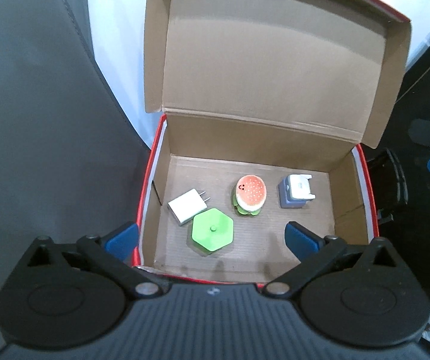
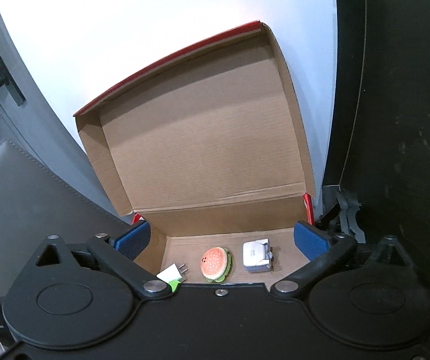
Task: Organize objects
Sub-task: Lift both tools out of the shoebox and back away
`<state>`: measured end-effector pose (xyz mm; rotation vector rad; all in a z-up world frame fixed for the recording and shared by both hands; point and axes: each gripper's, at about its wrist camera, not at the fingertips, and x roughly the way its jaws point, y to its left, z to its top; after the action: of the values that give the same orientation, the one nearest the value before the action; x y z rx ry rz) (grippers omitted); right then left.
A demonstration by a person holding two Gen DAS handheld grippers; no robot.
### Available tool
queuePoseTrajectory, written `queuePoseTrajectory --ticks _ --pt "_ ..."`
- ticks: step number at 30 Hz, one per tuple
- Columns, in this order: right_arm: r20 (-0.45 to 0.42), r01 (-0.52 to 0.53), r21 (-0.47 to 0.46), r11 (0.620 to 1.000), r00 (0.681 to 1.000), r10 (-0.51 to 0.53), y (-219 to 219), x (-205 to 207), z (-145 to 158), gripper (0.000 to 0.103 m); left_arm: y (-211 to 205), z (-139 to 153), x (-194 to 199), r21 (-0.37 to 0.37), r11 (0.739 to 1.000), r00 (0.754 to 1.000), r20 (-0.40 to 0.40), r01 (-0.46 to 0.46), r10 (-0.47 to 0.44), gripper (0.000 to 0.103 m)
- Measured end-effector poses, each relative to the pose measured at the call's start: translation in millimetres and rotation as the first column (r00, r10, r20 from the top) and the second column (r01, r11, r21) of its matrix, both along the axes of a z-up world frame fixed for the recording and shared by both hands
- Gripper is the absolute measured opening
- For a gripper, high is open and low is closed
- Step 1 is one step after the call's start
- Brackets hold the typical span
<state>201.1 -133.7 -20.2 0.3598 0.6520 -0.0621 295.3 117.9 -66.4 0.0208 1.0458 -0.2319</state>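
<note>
Both sets of jaws are spread wide with nothing between them. Your left gripper hangs over the near edge of the cardboard box, one blue pad outside the red left wall, the other over the box floor. Your right gripper sits lower and further back, pads framing the box's far wall.

Four items lie on the box floor, all apart from the jaws:
- green hexagonal container, nearest your left gripper, small knob on top. In the right wrist view only a green sliver shows at the gripper body's edge.
- white charger plug, just behind-left of the container, touching or nearly so, prongs pointing to the back wall.
- burger toy, mid-floor, tipped so the smiley bun faces up.
- blue-and-white small block, right of the burger, near the right wall.

Lid stands open behind. Box sits on a white table; a grey chair back is to the left.
</note>
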Motion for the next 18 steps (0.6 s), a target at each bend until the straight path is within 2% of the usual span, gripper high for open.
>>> queuePoseTrajectory --ticks 18 --pt "0.023 -0.010 0.005 1.000 1.000 0.010 20 -46 0 0.103 32 24 -35 -0.029 1.000 1.000 0.029 0.003 -0.002 0.103"
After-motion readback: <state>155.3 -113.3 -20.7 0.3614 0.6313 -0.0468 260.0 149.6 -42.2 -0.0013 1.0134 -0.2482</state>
